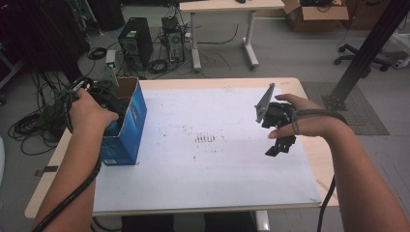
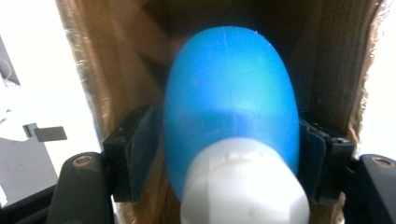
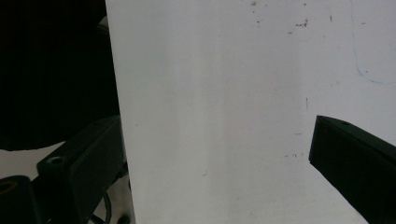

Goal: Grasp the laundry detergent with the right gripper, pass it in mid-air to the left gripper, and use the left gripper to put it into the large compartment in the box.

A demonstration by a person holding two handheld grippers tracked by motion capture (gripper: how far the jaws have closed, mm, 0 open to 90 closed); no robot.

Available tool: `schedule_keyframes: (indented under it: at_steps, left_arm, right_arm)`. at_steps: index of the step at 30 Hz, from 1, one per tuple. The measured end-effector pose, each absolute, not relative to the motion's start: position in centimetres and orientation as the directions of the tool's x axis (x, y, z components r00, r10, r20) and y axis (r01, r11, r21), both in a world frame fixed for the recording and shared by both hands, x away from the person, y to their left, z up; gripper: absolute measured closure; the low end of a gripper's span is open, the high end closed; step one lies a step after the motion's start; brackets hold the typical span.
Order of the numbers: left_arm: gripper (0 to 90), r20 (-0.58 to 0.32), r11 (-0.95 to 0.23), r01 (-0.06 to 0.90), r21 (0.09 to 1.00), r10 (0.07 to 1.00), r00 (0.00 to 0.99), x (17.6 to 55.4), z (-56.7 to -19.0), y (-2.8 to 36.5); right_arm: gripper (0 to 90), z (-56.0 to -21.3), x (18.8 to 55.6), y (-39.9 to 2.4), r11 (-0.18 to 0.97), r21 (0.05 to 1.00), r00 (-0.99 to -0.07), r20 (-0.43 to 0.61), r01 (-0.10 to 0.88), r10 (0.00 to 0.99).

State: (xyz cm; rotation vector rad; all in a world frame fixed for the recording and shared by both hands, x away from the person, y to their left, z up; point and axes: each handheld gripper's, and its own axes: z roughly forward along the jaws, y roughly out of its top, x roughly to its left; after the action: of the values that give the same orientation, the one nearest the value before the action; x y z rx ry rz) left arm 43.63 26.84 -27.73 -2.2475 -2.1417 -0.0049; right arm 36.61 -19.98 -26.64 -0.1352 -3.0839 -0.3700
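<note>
We have the left gripper (image 2: 231,154) down inside the open top of the blue cardboard box (image 1: 126,126) at the table's left edge, with a blue bottle (image 2: 231,98) sitting straight between its jaws, white cap (image 2: 245,184) toward the camera and rounded body pointing away into the box. The brown box walls (image 2: 116,70) rise on both sides just outside the jaws. In the left gripper view we see a thin gap between each pad and the bottle's flanks, so we read the jaws as slackened around the bottle, not clamping it; it looks like the bottle is either just dropped off in the box or just about to be taken, and the frames don't tell us which. Either way the box end of the job is where the work sits. Moving right, the white tabletop (image 1: 212,145) carries scuff marks. The right gripper (image 1: 278,145) hangs above the right half of the table, jaws spread wide with nothing between them but bare white surface (image 3: 219,116). We judge it is idle, waiting. Left to do: finish the handoff at the box and pull the left gripper clear.
</note>
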Motion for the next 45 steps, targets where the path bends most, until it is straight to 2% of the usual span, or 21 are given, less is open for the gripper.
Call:
schedule_keyframes:
  at_steps: [3, 14, 23, 35, 45]
  left_arm:
    - [25.5, 0.038, -0.053, 0.998, -0.017, 0.998, 0.054, 43.5, -27.3, 26.8]
    - [25.4, 0.042, -0.059, 0.998, 0.01, 0.997, 0.059, 42.8, -25.6, 26.7]
    - [16.4, 0.059, -0.087, 0.995, 0.042, 0.995, 0.085, 42.4, -24.2, 26.3]
    - [12.5, 0.071, -0.134, 0.989, 0.064, 0.989, 0.129, 42.0, -22.8, 25.7]
    - [10.7, 0.016, -0.152, 0.986, 0.068, 0.988, 0.151, 41.6, -21.5, 25.1]
  right_arm:
    - [3.3, -26.5, 36.6, -20.0, 0.967, 0.235, -0.995, 0.043, 0.097, 0.089]
    - [3.4, -26.1, 36.4, -19.7, 0.966, 0.245, -0.997, 0.033, 0.081, 0.075]
    - [3.4, -26.0, 36.1, -20.0, 0.965, 0.246, -0.996, 0.032, 0.089, 0.083]
    - [3.3, -26.0, 36.1, -20.1, 0.965, 0.248, -0.996, 0.032, 0.087, 0.081]
    - [3.4, -26.1, 35.9, -20.2, 0.964, 0.249, -0.995, 0.034, 0.096, 0.091]
